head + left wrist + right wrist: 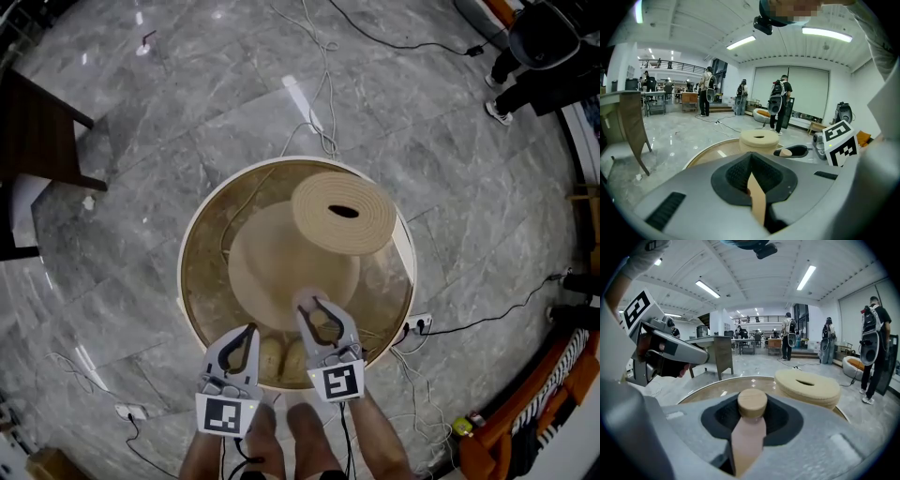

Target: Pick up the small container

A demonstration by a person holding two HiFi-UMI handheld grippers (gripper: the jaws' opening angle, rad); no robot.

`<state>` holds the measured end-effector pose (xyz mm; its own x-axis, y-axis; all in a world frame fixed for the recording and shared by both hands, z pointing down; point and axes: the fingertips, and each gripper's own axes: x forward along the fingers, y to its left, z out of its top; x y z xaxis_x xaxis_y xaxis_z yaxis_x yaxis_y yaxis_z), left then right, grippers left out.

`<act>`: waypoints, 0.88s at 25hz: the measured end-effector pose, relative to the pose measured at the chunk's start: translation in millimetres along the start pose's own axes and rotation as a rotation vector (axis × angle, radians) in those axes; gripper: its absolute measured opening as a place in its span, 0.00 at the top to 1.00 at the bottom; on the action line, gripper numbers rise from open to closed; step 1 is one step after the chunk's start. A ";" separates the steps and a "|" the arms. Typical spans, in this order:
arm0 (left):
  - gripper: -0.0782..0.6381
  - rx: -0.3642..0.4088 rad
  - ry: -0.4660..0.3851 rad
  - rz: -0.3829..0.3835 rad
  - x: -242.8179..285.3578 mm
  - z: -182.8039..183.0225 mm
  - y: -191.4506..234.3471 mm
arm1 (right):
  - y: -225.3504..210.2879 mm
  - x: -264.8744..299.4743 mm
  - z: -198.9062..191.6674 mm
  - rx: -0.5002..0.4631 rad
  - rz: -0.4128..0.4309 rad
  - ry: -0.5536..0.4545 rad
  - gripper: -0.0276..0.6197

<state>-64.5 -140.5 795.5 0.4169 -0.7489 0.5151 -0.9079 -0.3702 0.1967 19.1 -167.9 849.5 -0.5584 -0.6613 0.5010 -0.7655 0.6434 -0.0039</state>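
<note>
The small container (752, 402) has a pale pink body and a round wooden cap. It sits between the jaws of my right gripper (752, 414), which is shut on it with the cap towards the tips. In the head view the right gripper (309, 306) hovers over the near part of the round glass table (192, 234). The left gripper view shows the cap (787, 153) in the right jaws from the side. My left gripper (249, 330) hangs just left of the right one with its tips together and nothing in them.
A thick beige round pad (343, 214) with a slot lies on the far right of the table. Cables (323, 112) and a power strip (418, 324) lie on the marble floor. A dark wooden desk (42, 131) stands at left. People (708, 90) stand far off.
</note>
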 end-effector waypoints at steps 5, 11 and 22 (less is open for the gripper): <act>0.87 0.018 -0.036 0.003 -20.3 33.8 -1.4 | 2.9 -18.7 36.8 -0.013 -0.003 -0.015 0.77; 0.87 0.047 -0.070 -0.004 -45.4 81.5 -10.8 | 6.5 -50.5 85.8 -0.003 -0.015 -0.034 0.77; 0.87 0.149 -0.167 -0.035 -93.5 180.2 -42.3 | 1.4 -119.7 189.1 -0.003 -0.050 -0.130 0.77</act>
<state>-57.3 -153.9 588.7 0.4605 -0.8103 0.3623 -0.8816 -0.4653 0.0800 24.4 -160.8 625.9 -0.5562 -0.7372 0.3837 -0.7928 0.6091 0.0212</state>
